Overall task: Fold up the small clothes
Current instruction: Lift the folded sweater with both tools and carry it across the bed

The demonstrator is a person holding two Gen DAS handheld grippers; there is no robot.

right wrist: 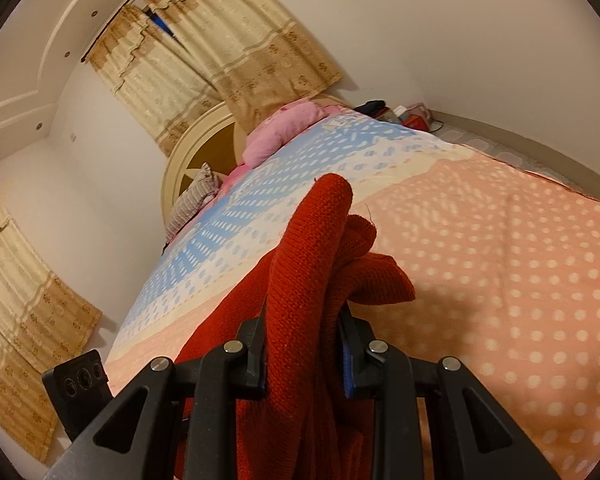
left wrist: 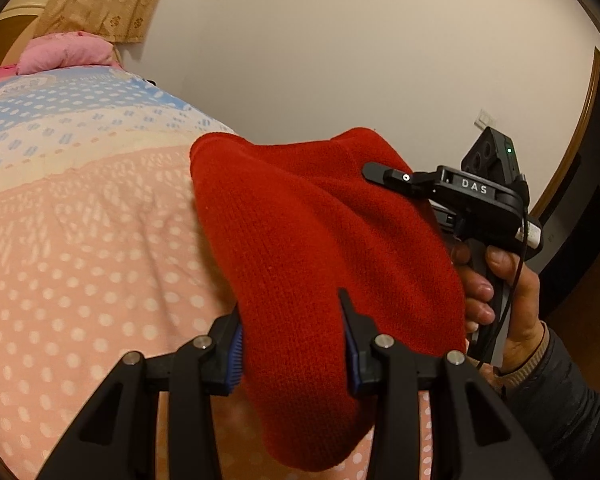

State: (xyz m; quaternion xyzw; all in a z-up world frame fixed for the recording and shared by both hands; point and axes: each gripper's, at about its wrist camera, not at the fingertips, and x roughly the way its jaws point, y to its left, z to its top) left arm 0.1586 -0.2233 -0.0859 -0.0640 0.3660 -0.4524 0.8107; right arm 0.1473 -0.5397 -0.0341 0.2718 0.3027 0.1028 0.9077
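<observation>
A red knitted garment (left wrist: pixel 300 240) hangs in the air above the bed, bunched into thick folds. My left gripper (left wrist: pixel 294 344) is shut on one part of it, blue pads pressing the knit from both sides. My right gripper (right wrist: pixel 304 354) is shut on another bunch of the red garment (right wrist: pixel 312 264), which rises past its fingers and droops below them. In the left wrist view the right gripper (left wrist: pixel 374 170) shows from the side, its finger reaching into the red knit, with a person's hand (left wrist: pixel 496 280) on its handle.
The bed (left wrist: pixel 80 220) wears a pink, cream and blue dotted cover (right wrist: pixel 500 280). A pink pillow (left wrist: pixel 66 56) and a striped cushion (right wrist: pixel 192 200) lie at the headboard (right wrist: pixel 204 148). Curtains (right wrist: pixel 228 48) hang behind. Small items (right wrist: pixel 396 114) sit on the floor beyond the bed. A dark door (left wrist: pixel 580 208) stands right.
</observation>
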